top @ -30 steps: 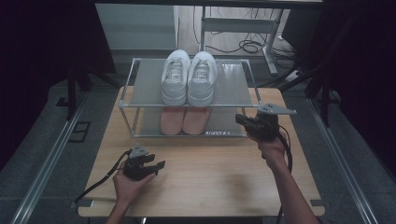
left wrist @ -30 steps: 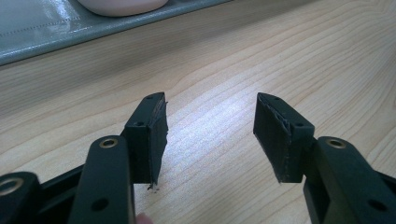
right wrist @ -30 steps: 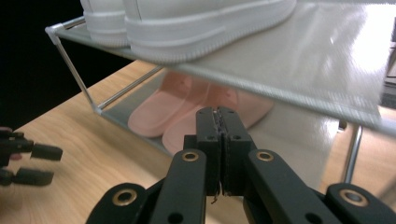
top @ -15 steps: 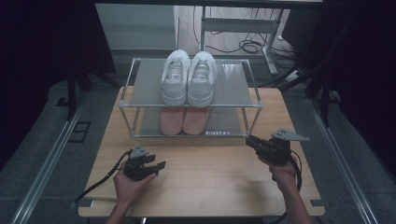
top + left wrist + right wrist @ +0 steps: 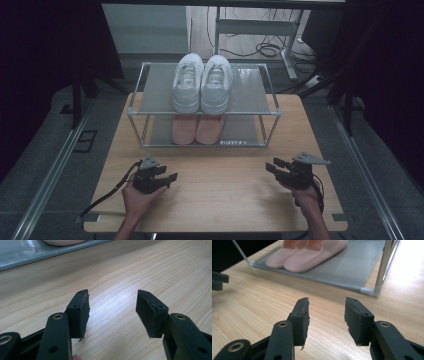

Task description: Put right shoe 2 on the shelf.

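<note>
Both grippers rest low on the table [image 5: 220, 190], jaws apart, empty.
Left gripper [image 5: 170, 178] lower left, right gripper [image 5: 272, 166] lower right; white sneakers [image 5: 202, 82] top shelf, pink slippers [image 5: 196, 129] beneath, upper centre.

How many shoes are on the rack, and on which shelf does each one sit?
4: two white sneakers side by side on the top shelf, two pink shoes side by side on the bottom shelf, partly covered by the shelf above.
</note>
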